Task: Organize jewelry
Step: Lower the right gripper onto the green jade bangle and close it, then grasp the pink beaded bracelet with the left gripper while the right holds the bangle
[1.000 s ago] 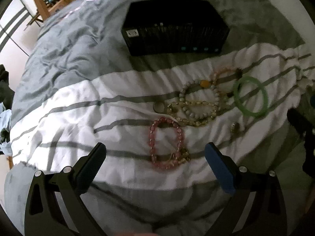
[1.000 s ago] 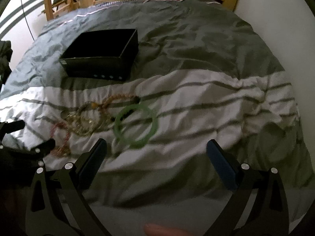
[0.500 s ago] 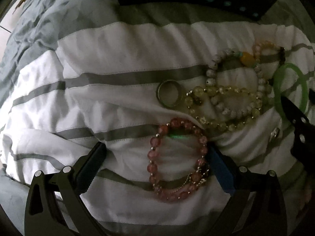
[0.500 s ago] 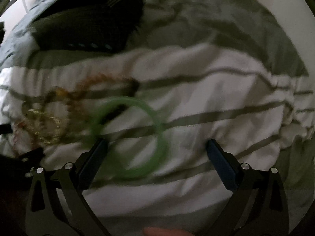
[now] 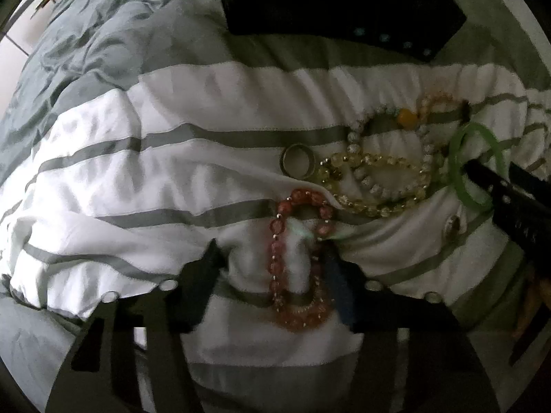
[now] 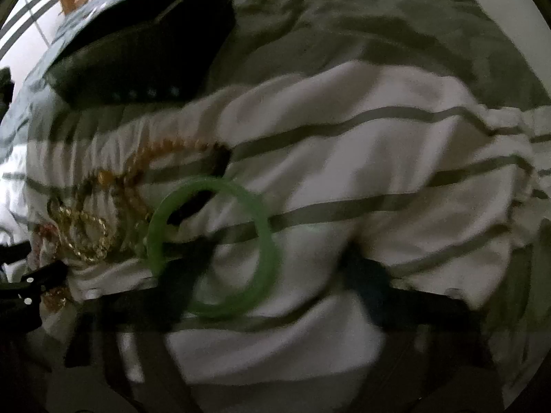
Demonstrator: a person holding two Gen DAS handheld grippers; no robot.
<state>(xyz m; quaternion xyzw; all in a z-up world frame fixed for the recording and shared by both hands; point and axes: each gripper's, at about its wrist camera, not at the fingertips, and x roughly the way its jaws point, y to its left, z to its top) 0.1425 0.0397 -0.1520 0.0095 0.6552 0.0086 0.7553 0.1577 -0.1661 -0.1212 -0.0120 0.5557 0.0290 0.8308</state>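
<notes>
pink bead bracelet (image 5: 299, 261): on the bed's striped duvet (image 5: 172, 179), light, limp and strung; likely best pinched across one beaded side.
green bangle (image 6: 213, 247): just right of the bead heap, stiff, smooth, probably slippery; take it across the rim.
left gripper (image 5: 272, 268): closing, straddling the pink bracelet, pads not yet pressing.
right gripper (image 6: 272, 268): closing, bangle between jaws, no grip visible.

Light: dim, brightest at the upper left edges.
Blur: right wrist view smeared throughout.
Edges: fisheye bending, dark corner vignette.
</notes>
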